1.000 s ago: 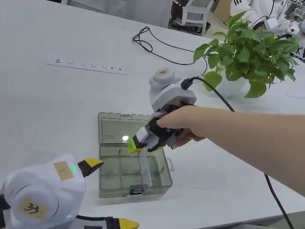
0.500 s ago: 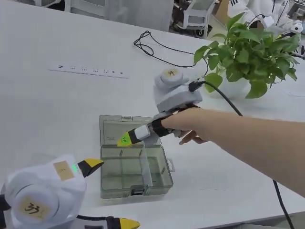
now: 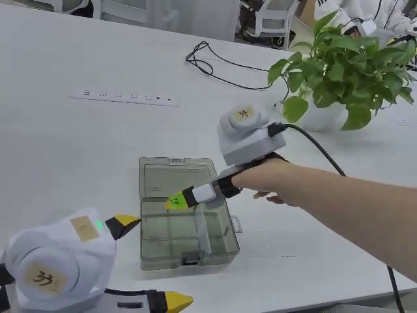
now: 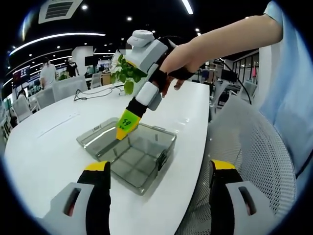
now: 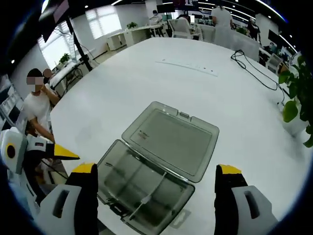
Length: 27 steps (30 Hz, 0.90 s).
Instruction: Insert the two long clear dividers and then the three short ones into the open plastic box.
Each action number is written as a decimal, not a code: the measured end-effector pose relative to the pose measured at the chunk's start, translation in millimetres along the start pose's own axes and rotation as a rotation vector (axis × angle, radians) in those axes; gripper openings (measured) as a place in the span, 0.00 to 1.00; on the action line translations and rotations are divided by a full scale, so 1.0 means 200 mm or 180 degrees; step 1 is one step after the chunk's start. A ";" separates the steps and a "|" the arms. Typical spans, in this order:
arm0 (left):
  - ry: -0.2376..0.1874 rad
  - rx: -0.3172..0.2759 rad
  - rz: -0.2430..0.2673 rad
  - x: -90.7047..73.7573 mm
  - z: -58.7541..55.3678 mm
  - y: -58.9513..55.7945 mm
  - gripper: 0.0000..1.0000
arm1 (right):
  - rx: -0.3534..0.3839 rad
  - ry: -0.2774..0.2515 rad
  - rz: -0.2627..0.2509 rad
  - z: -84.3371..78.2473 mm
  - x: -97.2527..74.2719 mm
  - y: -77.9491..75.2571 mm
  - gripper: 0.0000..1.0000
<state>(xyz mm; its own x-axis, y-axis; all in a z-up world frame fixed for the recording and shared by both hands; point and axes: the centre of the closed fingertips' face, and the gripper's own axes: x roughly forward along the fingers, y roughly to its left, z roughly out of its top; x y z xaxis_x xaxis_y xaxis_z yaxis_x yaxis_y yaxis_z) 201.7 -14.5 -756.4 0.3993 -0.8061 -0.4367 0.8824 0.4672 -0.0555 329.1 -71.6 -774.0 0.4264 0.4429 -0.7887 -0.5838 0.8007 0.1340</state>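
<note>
Right gripper view: divider [image 5: 154, 188] inside box [image 5: 171, 139]

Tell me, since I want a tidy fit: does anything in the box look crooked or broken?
Nothing stands out. The box lies open, lid flat; the divider inside stands upright, parallel to the box's sides.

Box: open clear plastic box [image 3: 163, 255] before me, on white table [image 3: 71, 153].
Beyond: white power strip [image 3: 124, 98] left — green potted plant [image 3: 340, 65] right.

An open-plan office: white desks [image 5: 137, 33], mesh chair [image 4: 254, 147], ceiling strip lights [image 4: 54, 39].
</note>
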 end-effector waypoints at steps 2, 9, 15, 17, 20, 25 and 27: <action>0.0000 -0.0027 0.0022 0.00 0.00 0.00 0.84 | -0.0014 -0.0020 0.0005 -0.01 -0.02 -0.01 1.00; 0.0008 -0.0162 0.0140 -0.02 0.00 0.05 0.84 | -0.0096 -0.0435 0.0171 0.01 -0.10 0.00 1.00; -0.0003 -0.0361 0.0300 -0.05 -0.02 0.12 0.84 | -0.0144 -0.0671 0.0215 -0.03 -0.18 -0.03 1.00; -0.0001 -0.0423 0.0372 -0.06 -0.03 0.16 0.83 | -0.0117 -0.0702 0.0236 -0.06 -0.21 -0.03 1.00; 0.0016 -0.0544 0.0457 -0.08 -0.04 0.20 0.83 | -0.0150 -0.0872 0.0299 -0.07 -0.25 -0.02 1.00; 0.0085 -0.0716 0.0585 -0.11 -0.09 0.27 0.83 | -0.0134 -0.1079 0.0335 -0.11 -0.30 -0.02 1.00; 0.0100 -0.0830 0.0634 -0.12 -0.11 0.30 0.83 | -0.0170 -0.1149 0.0344 -0.11 -0.32 0.00 1.00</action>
<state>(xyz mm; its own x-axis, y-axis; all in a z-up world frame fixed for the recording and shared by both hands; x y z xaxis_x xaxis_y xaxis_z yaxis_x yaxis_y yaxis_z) 239.1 40.0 -768.8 0.5461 -0.6799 -0.4894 0.6927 0.6950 -0.1926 286.3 -109.7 -736.3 0.5707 0.6449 -0.5084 -0.6699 0.7237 0.1660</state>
